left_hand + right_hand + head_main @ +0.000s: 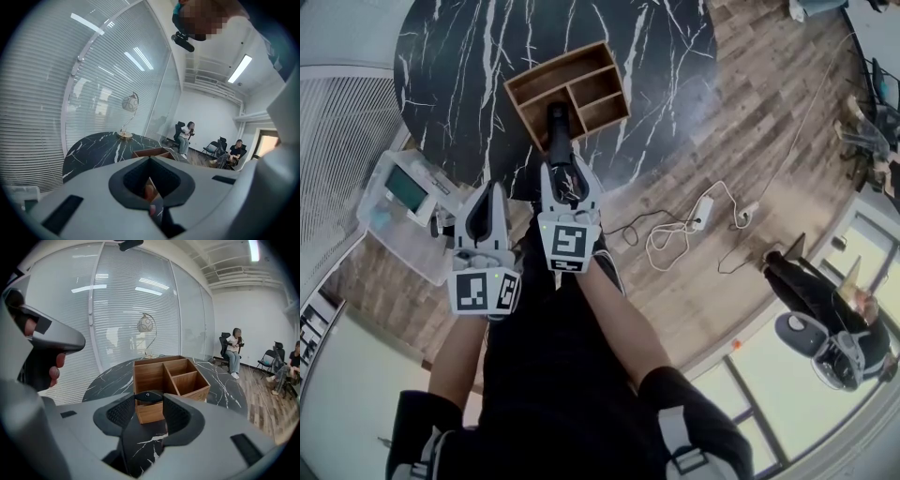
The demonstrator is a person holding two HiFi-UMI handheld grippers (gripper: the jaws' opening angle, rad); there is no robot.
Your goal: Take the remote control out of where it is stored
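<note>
A black remote control (556, 124) stands upright in the near compartment of a wooden organizer (523, 86) on the black marble table (459, 56). My right gripper (562, 157) reaches over the table edge, and its jaws are shut on the remote's upper end. In the right gripper view the remote's top (149, 396) spans the gap between both pads of the right gripper (149, 411), just in front of the organizer (183, 376). My left gripper (493, 195) hangs back beside the table edge, shut and holding nothing. The left gripper (150, 162) points over the table.
A clear plastic bin (382, 230) with devices sits on the floor at the left. A power strip and white cables (701, 214) lie on the wood floor to the right. A lamp (146, 325) stands at the table's far side. People sit on chairs (233, 352) beyond.
</note>
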